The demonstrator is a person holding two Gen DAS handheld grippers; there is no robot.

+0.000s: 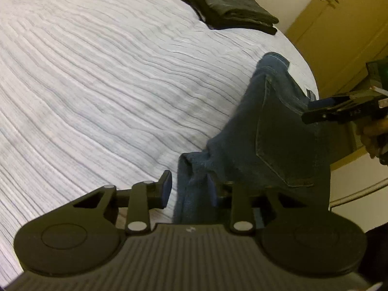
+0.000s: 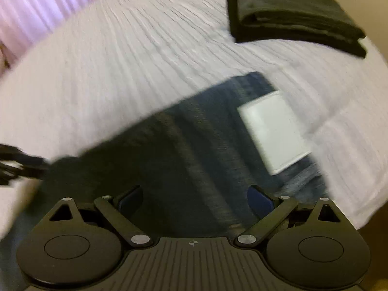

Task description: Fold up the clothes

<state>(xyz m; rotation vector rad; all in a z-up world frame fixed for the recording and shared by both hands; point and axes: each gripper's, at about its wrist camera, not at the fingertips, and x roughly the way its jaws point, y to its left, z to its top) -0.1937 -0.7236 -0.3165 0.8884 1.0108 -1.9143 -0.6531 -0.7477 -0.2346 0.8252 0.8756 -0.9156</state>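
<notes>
While ribbed bedspread [image 1: 97,84] lies wrinkled, denim jeans [image 1: 278,121] bunch.

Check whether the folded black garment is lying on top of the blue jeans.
No, the folded black garment lies apart from the blue jeans, with bare white bedspread between them.

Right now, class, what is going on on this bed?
A person holding a gripper in each hand is folding blue jeans on a white ribbed bedspread. The left gripper has a bunched part of the denim between its fingers. The right gripper hangs open above the jeans, gripping nothing. A folded dark garment already lies at the far corner.
</notes>
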